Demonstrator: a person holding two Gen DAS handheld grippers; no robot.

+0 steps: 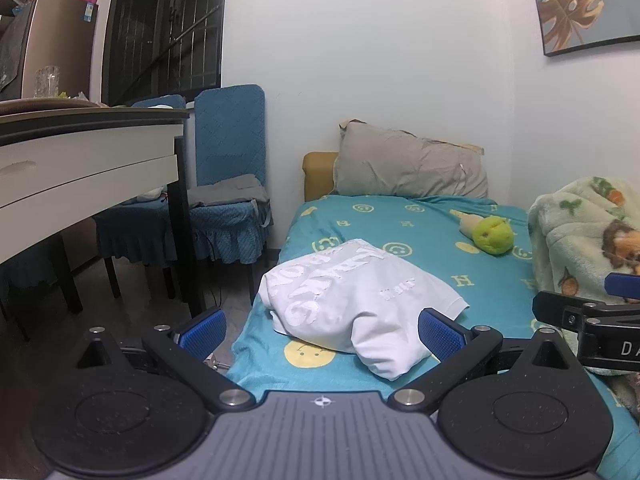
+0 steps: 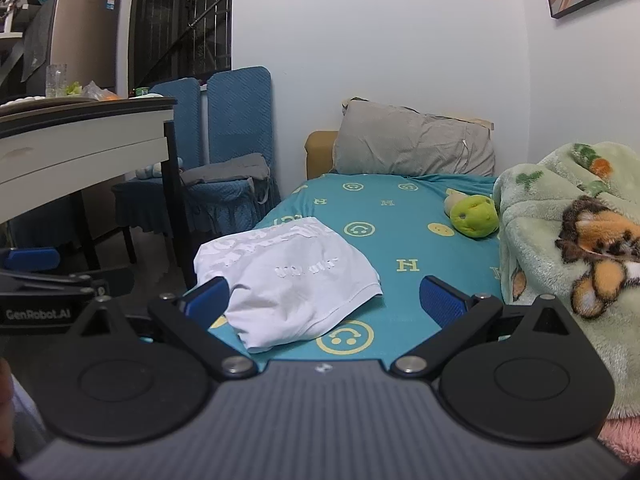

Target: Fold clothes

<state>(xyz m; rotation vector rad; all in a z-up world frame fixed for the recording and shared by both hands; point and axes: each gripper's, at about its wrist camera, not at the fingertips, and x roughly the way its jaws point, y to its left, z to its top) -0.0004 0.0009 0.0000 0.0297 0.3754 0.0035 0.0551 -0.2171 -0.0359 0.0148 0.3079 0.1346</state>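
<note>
Shirt [image 1: 352, 304] lies folded, long axis diagonal across the bedsheet [image 1: 432, 236].

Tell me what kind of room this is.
Likely a small home bedroom that also serves for dining: a bed with a pillow and blanket, and a table with covered chairs beside it.
</note>
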